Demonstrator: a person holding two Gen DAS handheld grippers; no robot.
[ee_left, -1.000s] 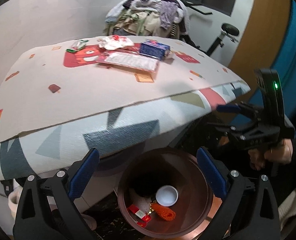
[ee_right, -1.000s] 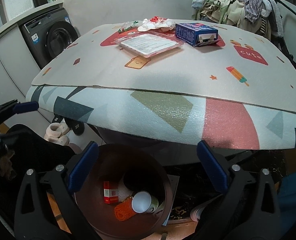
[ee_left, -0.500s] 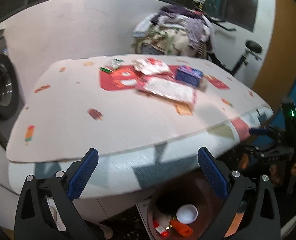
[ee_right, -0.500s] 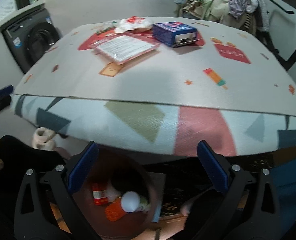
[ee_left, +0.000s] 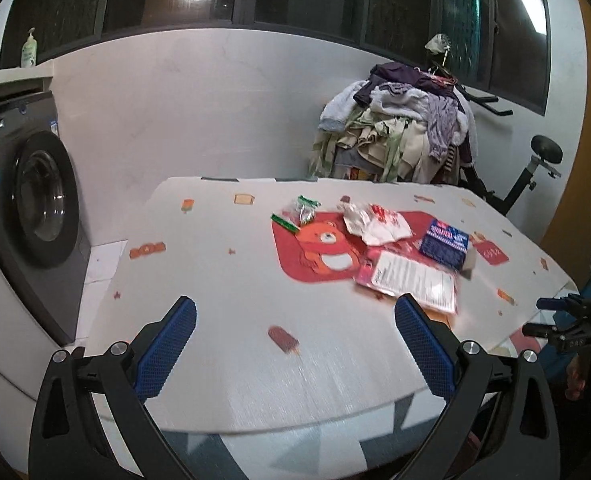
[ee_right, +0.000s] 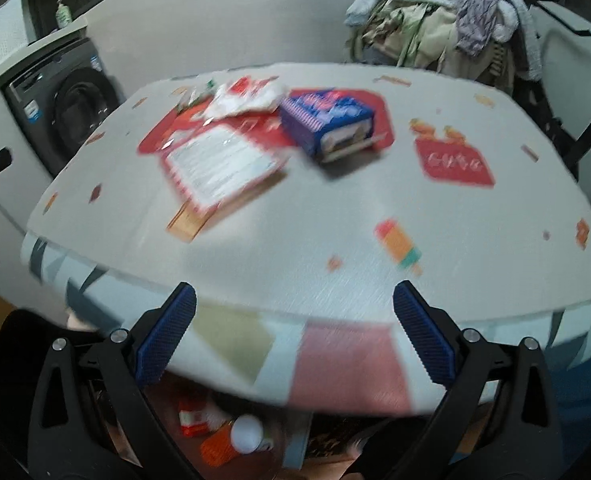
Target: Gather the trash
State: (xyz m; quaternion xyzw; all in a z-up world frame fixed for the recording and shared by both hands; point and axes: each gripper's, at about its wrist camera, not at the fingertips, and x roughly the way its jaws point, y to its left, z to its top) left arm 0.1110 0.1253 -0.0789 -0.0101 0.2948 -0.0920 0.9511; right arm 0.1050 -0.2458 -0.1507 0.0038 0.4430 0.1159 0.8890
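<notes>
Trash lies on the patterned table (ee_left: pixel 223 280): a blue box (ee_left: pixel 444 243) (ee_right: pixel 327 124), a flat pink-edged packet (ee_left: pixel 411 282) (ee_right: pixel 219 164), a crumpled white and red wrapper (ee_left: pixel 375 222) (ee_right: pixel 247 96) and a small green wrapper (ee_left: pixel 301 210). My left gripper (ee_left: pixel 295 348) hangs open and empty above the near left part of the table. My right gripper (ee_right: pixel 293 338) is open and empty over the table's front edge. Under that edge the bin holds a white cup (ee_right: pixel 247 434), an orange item (ee_right: pixel 215 450) and a red carton (ee_right: pixel 193 422). The other gripper (ee_left: pixel 567 324) shows at the right of the left wrist view.
A washing machine (ee_left: pixel 23 208) (ee_right: pixel 71 108) stands left of the table. A heap of clothes (ee_left: pixel 403 128) (ee_right: pixel 447 20) and an exercise bike (ee_left: pixel 535 172) are behind it. A soap bottle (ee_left: pixel 28 49) sits on the counter.
Both grippers have risen from above the bin to table height. The bin has dropped out of the left wrist view and to the bottom of the right one. Both stay open.
</notes>
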